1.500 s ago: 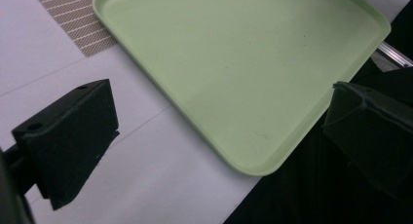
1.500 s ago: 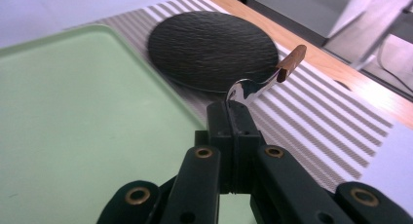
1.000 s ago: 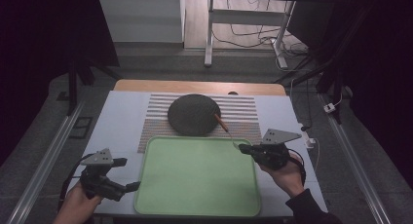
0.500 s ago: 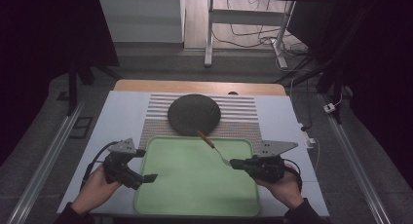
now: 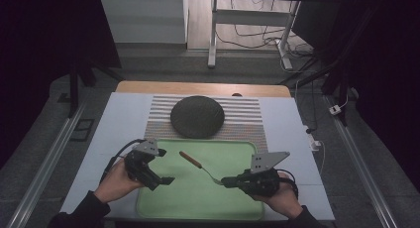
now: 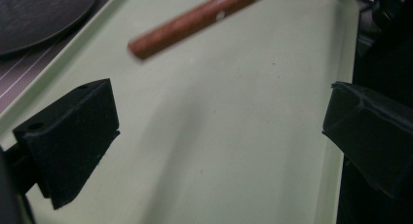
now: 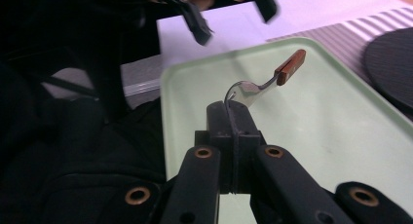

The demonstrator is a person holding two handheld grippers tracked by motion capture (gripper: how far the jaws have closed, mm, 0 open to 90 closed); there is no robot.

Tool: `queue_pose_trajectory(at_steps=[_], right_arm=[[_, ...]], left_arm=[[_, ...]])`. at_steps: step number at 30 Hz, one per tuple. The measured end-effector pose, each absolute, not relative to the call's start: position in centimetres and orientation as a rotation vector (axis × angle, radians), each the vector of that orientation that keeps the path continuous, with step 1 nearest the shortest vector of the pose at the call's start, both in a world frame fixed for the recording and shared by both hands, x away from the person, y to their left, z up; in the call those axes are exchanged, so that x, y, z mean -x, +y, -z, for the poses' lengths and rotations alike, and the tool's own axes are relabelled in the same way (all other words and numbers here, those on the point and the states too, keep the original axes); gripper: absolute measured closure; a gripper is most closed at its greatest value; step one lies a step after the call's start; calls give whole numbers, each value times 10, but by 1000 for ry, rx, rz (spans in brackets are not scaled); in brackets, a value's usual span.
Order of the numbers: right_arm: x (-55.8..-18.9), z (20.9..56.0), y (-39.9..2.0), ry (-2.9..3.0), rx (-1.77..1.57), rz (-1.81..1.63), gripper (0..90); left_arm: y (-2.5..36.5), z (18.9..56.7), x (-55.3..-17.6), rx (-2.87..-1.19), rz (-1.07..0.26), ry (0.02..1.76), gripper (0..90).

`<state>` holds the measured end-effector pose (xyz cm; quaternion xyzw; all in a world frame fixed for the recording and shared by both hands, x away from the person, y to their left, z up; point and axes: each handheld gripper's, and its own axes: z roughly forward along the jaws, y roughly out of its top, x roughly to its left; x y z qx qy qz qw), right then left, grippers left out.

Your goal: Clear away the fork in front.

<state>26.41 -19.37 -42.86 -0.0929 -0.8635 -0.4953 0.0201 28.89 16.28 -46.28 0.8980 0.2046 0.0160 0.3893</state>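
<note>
A utensil with a brown wooden handle (image 5: pixel 190 159) and a metal head hangs over the green tray (image 5: pixel 198 203), its handle pointing up and left in the high view. My right gripper (image 5: pixel 225 181) is shut on the metal head at the tray's right side. In the right gripper view the jaws (image 7: pixel 231 112) pinch the metal end and the handle (image 7: pixel 291 67) sticks out beyond them. My left gripper (image 5: pixel 163 166) stands open over the tray's left part. In the left gripper view its jaws (image 6: pixel 219 117) are wide apart, with the handle (image 6: pixel 195 22) ahead of them, untouched.
A black round plate (image 5: pixel 197 116) lies on a striped mat (image 5: pixel 247 119) just behind the tray. Both rest on a pale table top (image 5: pixel 119 124). Cables trail from the grippers toward the table's near edge. A white block sits on the floor at the right (image 5: pixel 336 109).
Both hands have moved inward over the tray. The right gripper carried the utensil left and nearer, off the plate's edge. The left gripper came in from the table's left side, still open.
</note>
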Motion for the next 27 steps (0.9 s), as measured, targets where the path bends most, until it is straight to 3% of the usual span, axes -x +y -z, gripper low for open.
queue_pose_trajectory(at_steps=[9,14,15,16,19,22,27], right_arm=[[-257,429,-183,-2600,134,1499,900],[-255,430,-180,-2598,84,1466,900],[-255,431,-180,-2591,67,1454,900],[-255,431,-180,-2591,67,1454,900],[-255,431,-178,-2576,20,1437,900],[-254,431,-177,-2584,-10,1423,900],[-252,433,-174,-2584,-62,1389,900]], left_arm=[[129,467,-291,-2383,-40,284,70],[124,469,-288,-2429,-44,186,205],[123,469,-287,-2432,-49,179,266],[124,469,-286,-2444,-47,155,266],[124,469,-284,-2463,-68,106,409],[123,469,-280,-2478,-68,43,441],[120,471,-273,-2500,-50,-55,570]])
